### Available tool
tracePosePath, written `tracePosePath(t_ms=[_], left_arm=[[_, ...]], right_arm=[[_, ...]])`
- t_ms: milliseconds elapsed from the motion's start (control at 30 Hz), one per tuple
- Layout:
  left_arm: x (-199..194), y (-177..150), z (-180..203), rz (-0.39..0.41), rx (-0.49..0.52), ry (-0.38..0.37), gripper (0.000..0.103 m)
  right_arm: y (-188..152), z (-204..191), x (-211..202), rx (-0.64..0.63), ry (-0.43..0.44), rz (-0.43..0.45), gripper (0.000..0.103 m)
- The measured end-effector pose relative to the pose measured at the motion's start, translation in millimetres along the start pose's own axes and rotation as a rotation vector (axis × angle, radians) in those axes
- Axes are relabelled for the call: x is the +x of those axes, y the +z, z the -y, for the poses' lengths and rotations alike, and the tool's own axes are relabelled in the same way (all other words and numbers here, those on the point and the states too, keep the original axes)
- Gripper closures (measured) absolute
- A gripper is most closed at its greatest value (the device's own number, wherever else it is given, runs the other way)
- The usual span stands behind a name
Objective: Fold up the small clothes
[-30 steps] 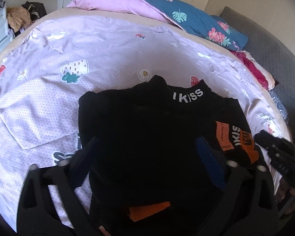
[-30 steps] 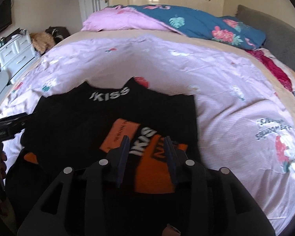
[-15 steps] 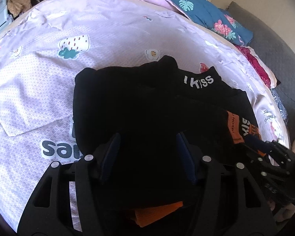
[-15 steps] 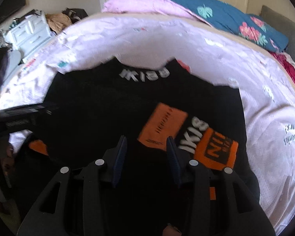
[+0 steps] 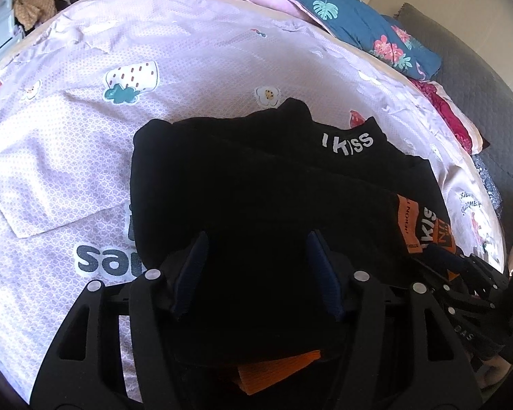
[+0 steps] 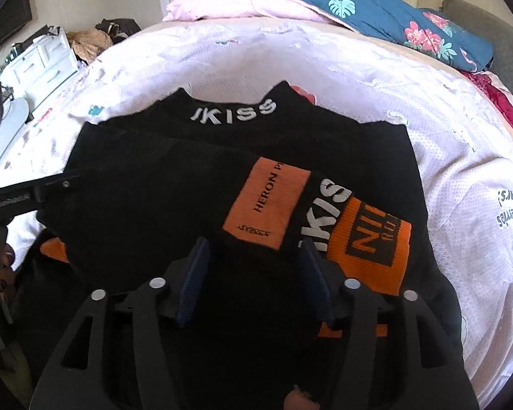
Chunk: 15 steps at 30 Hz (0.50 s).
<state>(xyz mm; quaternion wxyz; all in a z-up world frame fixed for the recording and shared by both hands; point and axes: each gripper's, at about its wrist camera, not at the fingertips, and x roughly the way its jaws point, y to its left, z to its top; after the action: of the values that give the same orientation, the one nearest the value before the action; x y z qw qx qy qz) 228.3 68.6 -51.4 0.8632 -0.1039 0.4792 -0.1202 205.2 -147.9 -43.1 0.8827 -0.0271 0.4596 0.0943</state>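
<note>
A black top [image 5: 256, 184] with white "IKISS" lettering at the collar and orange patches [image 6: 266, 201] lies partly folded on the bed, sleeves laid over the body. My left gripper [image 5: 256, 242] sits low over its near left part, jaws apart with black cloth between the blue pads; whether they pinch it cannot be told. My right gripper [image 6: 253, 249] is over the near edge by the orange patches, jaws likewise apart around cloth. The right gripper also shows at the right edge of the left wrist view [image 5: 461, 273], and the left gripper at the left of the right wrist view [image 6: 24, 198].
The bed has a pale lilac printed sheet [image 5: 85, 157]. A pink and blue floral duvet [image 6: 359, 7] is bunched at the far end. A grey headboard [image 5: 468, 68] is at right. White drawers [image 6: 41, 58] and a clothes pile stand beside the bed at left.
The left gripper's jaws have narrowed from wide open and it has dropped onto the top. The right gripper has moved a little over the near edge by the orange patches.
</note>
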Motion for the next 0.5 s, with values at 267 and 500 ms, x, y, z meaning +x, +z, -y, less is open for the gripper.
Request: tracePosePath(t_ms=[267,500], left_arm=[[-4,1,3,0.009,0.004,-0.002,0.038],[-18,5,5,0.056,0.002,-0.003,0.024]], right_arm=[[-1,2,-18,0.027,-0.007,0.051,0.023],[0,10,-26,0.059,-0.019,0.074,0.014]])
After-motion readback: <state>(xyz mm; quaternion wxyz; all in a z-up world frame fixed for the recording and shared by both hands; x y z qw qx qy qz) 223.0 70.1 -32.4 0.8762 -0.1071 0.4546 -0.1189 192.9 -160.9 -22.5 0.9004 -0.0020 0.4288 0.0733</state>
